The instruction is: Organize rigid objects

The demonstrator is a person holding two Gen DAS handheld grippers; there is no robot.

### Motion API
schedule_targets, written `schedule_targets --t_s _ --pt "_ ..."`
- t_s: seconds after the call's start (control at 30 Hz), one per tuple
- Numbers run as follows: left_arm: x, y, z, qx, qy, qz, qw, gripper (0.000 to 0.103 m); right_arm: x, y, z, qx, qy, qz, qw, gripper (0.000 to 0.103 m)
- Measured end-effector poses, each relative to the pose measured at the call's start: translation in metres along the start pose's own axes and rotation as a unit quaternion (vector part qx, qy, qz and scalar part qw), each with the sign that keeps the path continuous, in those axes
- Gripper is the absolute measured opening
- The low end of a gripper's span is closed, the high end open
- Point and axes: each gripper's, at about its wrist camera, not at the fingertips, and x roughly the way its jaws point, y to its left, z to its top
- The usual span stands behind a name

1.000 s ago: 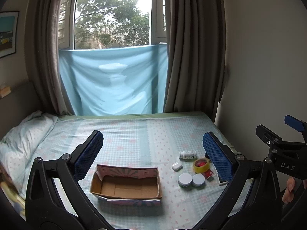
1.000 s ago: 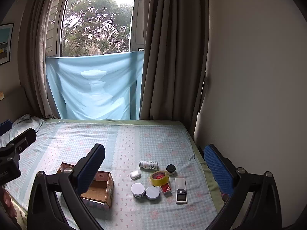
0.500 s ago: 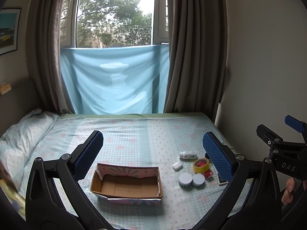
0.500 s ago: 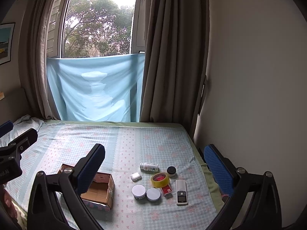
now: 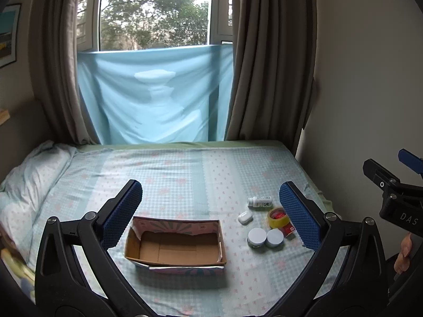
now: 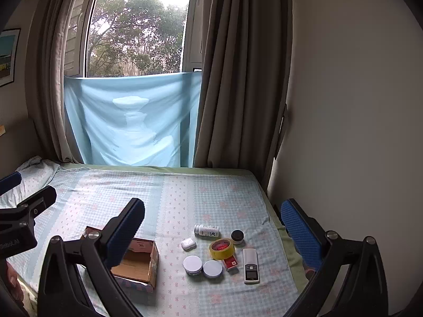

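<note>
An empty open cardboard box (image 5: 175, 245) (image 6: 137, 261) sits on the bed. To its right lies a cluster: white bottle on its side (image 6: 207, 230) (image 5: 260, 201), earbud case (image 6: 188, 243) (image 5: 245, 217), yellow tape roll (image 6: 221, 248) (image 5: 278, 217), two white round jars (image 6: 193, 264) (image 5: 257, 237), red small box (image 6: 230, 262), black-lidded jar (image 6: 237, 236), white remote (image 6: 250, 265). My left gripper (image 5: 210, 215) is open and empty, held above the box. My right gripper (image 6: 211, 233) is open and empty, above the cluster.
The bed (image 5: 185, 174) has a checked blue sheet, a pillow (image 5: 29, 174) at left, a wall (image 6: 343, 132) along its right edge, and curtains (image 6: 238, 79) with a blue cloth (image 5: 156, 97) over the window behind.
Both grippers drifted slightly; the views shift a little. Nothing was grasped or moved on the bed.
</note>
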Motion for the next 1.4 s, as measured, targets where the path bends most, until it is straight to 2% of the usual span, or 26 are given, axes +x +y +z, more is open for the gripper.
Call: schedule_targets --t_s 0.23,0.43,0.67,0.9,1.17,1.4 --pt "0.07 -0.024 -0.02 -0.007 0.076 -0.021 0.9969 0.103 0.058 -0.041 -0.003 0.012 0.038 -0.007 0.999 0.103" --pt "0.158 -0.07 -0.058 -0.014 0.173 -0.032 0.9844 0.103 0.141 -0.096 -0.015 0.016 0.082 0.001 0.997 0.103" --pt "0.261 -0.121 -0.123 -0.001 0.271 -0.046 0.9615 0.103 0.249 -0.138 -0.054 -0.002 0.146 0.026 0.989 0.103" --pt "0.349 -0.156 -0.199 0.064 0.348 -0.051 0.9339 0.103 0.342 -0.136 -0.114 -0.043 0.223 0.087 0.97 0.103" --pt "0.416 -0.177 -0.273 0.203 0.39 -0.054 0.8963 0.103 0.421 -0.109 -0.193 -0.091 0.268 0.16 0.946 0.103" --pt "0.451 -0.188 -0.308 0.271 0.401 -0.071 0.8723 0.103 0.46 -0.082 -0.244 -0.123 0.296 0.183 0.929 0.103"
